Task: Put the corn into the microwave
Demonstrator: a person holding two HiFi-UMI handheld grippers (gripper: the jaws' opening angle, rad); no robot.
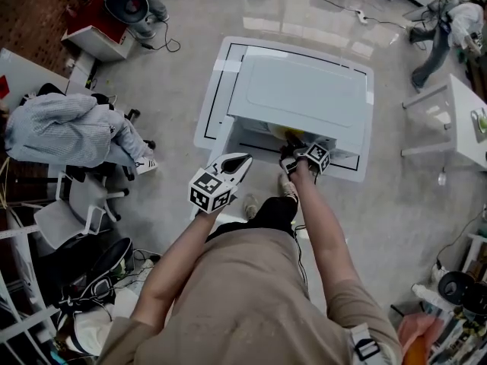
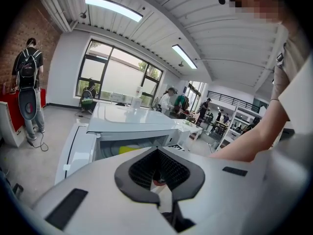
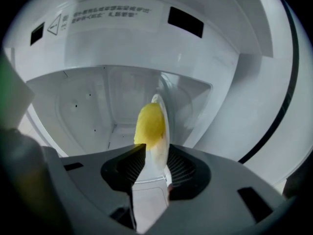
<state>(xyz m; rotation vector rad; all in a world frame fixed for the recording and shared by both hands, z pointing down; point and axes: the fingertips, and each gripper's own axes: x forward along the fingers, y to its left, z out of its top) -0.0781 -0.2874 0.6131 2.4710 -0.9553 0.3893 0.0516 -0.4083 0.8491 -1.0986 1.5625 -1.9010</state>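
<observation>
Grey polished floor surrounds the white table [image 1: 211,116] on which the microwave [image 1: 304,90] stands. Inside its open cavity [image 3: 93,106] is the yellow corn [image 3: 149,125], lying on a white plate [image 3: 161,153]. The right gripper [image 3: 154,155] reaches into the opening. Its jaws stand a little apart with the plate's rim between them, and the pads do not seem to press on it. The left gripper [image 1: 242,160] hangs just before the table, jaws together and holding nothing. A chair piled with clothes [image 1: 68,128] stands well to the left.
</observation>
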